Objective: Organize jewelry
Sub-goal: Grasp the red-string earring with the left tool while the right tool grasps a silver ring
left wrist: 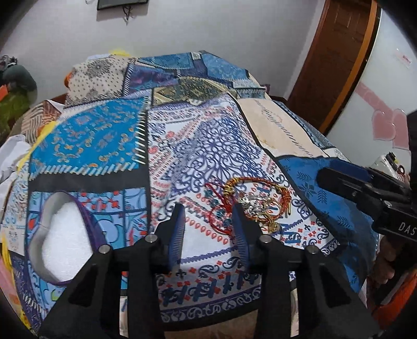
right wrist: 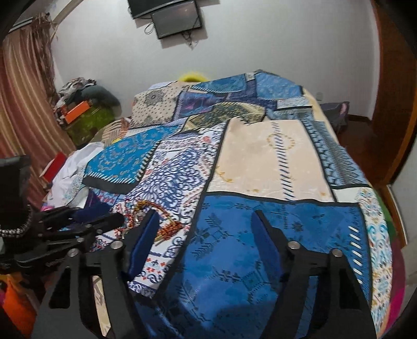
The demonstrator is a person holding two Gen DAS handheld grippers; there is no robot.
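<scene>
We count two grippers: left gripper (left wrist: 208, 216), right gripper (right wrist: 206, 224). One patchwork bedspread (left wrist: 86, 140). One heart-shaped box (left wrist: 65, 234), white inside. One tangled jewelry pile (left wrist: 250, 203) (separate pieces too knotted to count). Two dark screens (right wrist: 177, 20) on the wall. One wooden door (left wrist: 336, 60).

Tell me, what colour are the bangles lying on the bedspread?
The bangles are red and gold, clearest in the left wrist view.

Both the left gripper (left wrist: 208, 211) and right gripper (right wrist: 206, 224) tilt downward, fingers parted, holding nothing.
</scene>
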